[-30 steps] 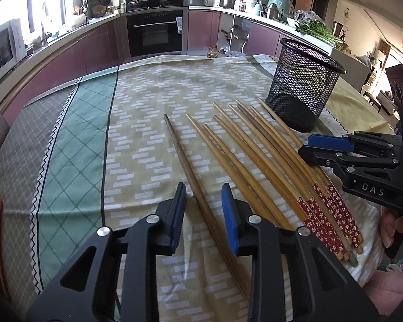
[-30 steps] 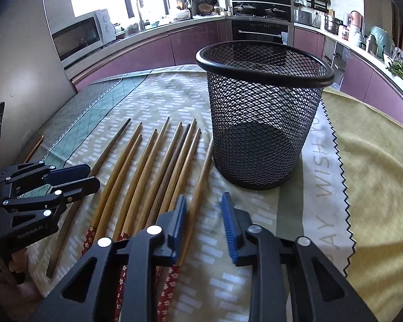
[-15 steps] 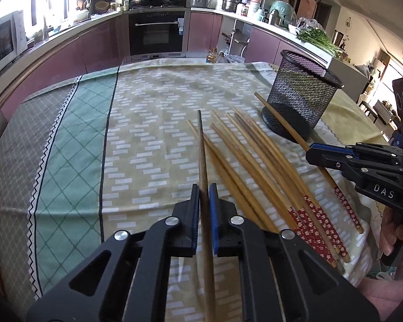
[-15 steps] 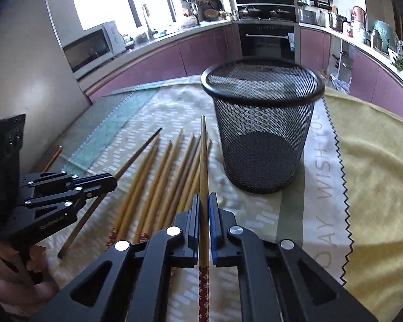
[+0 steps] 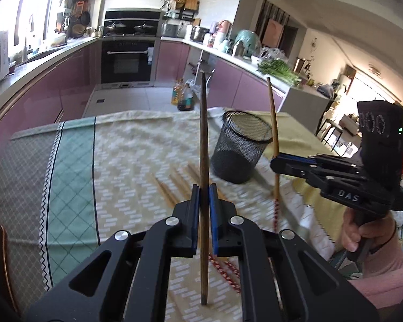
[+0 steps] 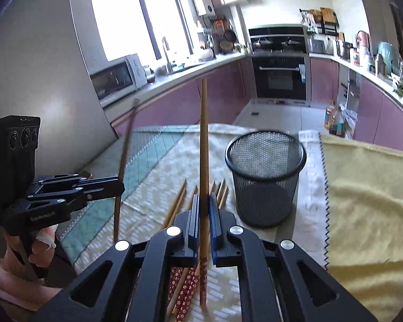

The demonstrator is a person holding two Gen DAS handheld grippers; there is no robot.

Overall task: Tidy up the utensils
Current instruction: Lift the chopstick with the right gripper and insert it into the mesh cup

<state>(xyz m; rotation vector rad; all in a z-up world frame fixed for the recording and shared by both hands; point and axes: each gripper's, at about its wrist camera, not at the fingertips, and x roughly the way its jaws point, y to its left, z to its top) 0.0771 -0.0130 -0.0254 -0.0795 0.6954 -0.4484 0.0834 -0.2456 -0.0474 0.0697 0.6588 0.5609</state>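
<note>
Left wrist view: each gripper clamps one chopstick, lifted clear of the cloth near the basket.

Left of the basket (image 5: 240,150), the left gripper (image 5: 204,214) is closed on a dark chopstick (image 5: 203,139) that stands nearly upright, tip up. More chopsticks (image 5: 174,187) lie on the cloth (image 5: 121,161) just left of the basket's foot. Right of the basket, the right gripper (image 5: 275,161) pinches a light chopstick (image 5: 273,118) with a red patterned end. Each stick looks light, stiff and smooth, so I judge it may pivot or slip between the pads; a hold nearer the thick end, as here, should steady it for dropping in. Motion blur smears the lying sticks, so their count is unclear. The basket's inside is hard to read through the mesh. The grippers' bodies hide the patterned ends below.
</note>
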